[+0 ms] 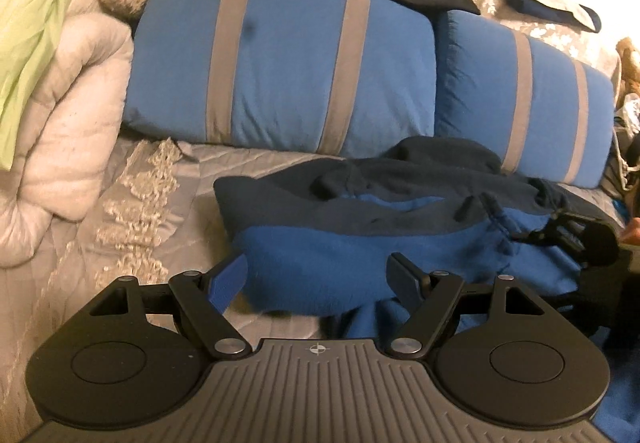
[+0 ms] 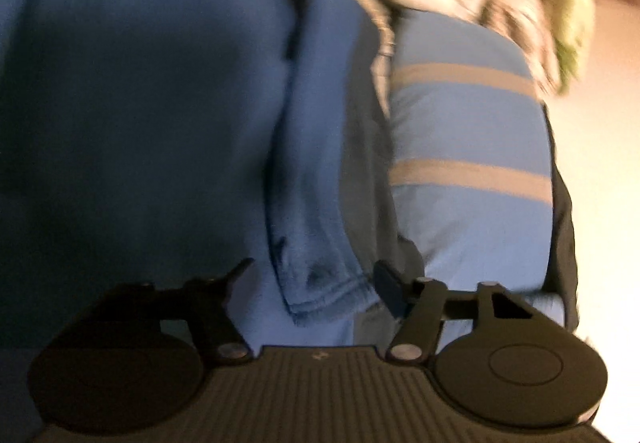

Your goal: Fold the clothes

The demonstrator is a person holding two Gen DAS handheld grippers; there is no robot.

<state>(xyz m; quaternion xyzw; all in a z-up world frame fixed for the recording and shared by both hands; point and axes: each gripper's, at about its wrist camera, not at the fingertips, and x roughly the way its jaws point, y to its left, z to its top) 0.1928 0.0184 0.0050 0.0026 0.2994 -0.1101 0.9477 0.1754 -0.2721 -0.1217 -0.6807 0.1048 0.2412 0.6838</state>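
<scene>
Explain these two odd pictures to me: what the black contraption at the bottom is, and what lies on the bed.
Each picture comes from a camera mounted on a handheld claw, looking forward between its two fingers. A person carries one per hand. The left claw hovers open over a crumpled blue and navy fleece garment on the grey bedspread, with two blue striped pillows behind. The right view is blurred and rolled sideways: the right claw has a blue fabric fold between its fingers, but a grip cannot be confirmed.
</scene>
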